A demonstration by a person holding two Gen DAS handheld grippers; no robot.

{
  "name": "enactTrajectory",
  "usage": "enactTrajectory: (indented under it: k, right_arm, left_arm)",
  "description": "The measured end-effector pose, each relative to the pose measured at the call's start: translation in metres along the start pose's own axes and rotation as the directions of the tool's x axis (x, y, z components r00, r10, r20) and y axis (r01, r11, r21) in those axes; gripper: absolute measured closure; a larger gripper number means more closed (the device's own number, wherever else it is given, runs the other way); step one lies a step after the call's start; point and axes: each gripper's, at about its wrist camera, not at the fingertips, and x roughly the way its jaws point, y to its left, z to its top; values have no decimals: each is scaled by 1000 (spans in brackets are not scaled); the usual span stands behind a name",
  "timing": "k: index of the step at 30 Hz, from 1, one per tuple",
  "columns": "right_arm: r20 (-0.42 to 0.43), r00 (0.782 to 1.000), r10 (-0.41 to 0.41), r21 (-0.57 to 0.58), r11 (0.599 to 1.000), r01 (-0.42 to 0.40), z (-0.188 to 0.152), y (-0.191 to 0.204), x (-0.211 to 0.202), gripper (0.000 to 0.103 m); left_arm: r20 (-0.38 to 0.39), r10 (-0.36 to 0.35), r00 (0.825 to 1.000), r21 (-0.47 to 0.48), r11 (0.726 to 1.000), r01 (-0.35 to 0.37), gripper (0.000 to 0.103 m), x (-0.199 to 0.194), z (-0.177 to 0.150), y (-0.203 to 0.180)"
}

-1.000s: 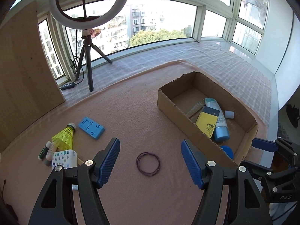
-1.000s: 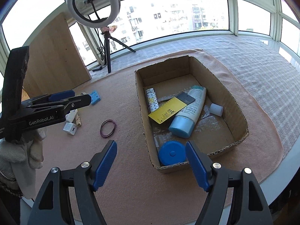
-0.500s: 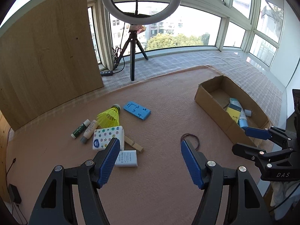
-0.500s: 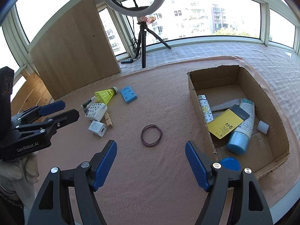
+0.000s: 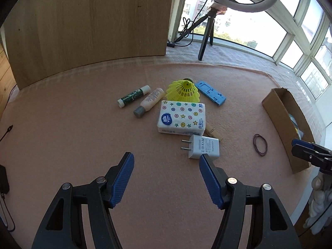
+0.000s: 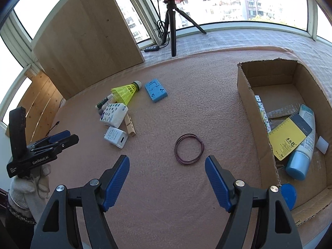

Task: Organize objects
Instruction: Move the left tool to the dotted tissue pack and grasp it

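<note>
My left gripper (image 5: 166, 178) is open and empty, just short of a white plug charger (image 5: 202, 147). Behind the charger lie a tissue pack (image 5: 182, 117), a wooden clothespin (image 5: 213, 133), a yellow shuttlecock (image 5: 183, 90), a blue holder (image 5: 211, 92), a small bottle (image 5: 149, 102) and a green tube (image 5: 132, 99). My right gripper (image 6: 167, 180) is open and empty, just short of a dark rubber band (image 6: 188, 148). The cardboard box (image 6: 247, 91) at the right holds a blue tube (image 6: 302, 145), a yellow card (image 6: 287, 139) and a blue lid (image 6: 287, 193).
A pink mat (image 6: 186, 78) covers the table. A wooden board (image 5: 87, 25) leans at the back left. A ring light on a tripod (image 6: 172, 20) with a cable stands behind the mat. The right gripper shows at the right edge of the left wrist view (image 5: 311, 153).
Both grippers have swung left, away from the box. The left one now faces the pile of small objects and the right one faces the rubber band. Both stayed open.
</note>
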Motion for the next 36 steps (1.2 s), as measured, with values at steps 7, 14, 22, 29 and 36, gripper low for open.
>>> enactTrajectory:
  k: [7,14,22,29,36]
  right_arm:
    - [-38,996,84,47,995,-83,17,2,23,31]
    - [-41,996,78,41,996,-76,16,7,26,31]
    - [-47,998,37,71,997,-33,5,-10,21,31]
    - [-49,998,36,79,996,-32,2,-11,21,31]
    - [-48,997,59,33,998,-57,1,10,20,31]
  left_arm:
    - [-17,-57,998,1,998,57,37,28,37,-9]
    - [-66,-20,998,91,996,26,37,73,79,-40]
    - [-136,98,986,230,971,-65,37,123,89,-66]
    - [-112,166,980,348,930,-117,37,115,67,-69]
    - [-110,211,971,381,912,-154,38,90,30,-58]
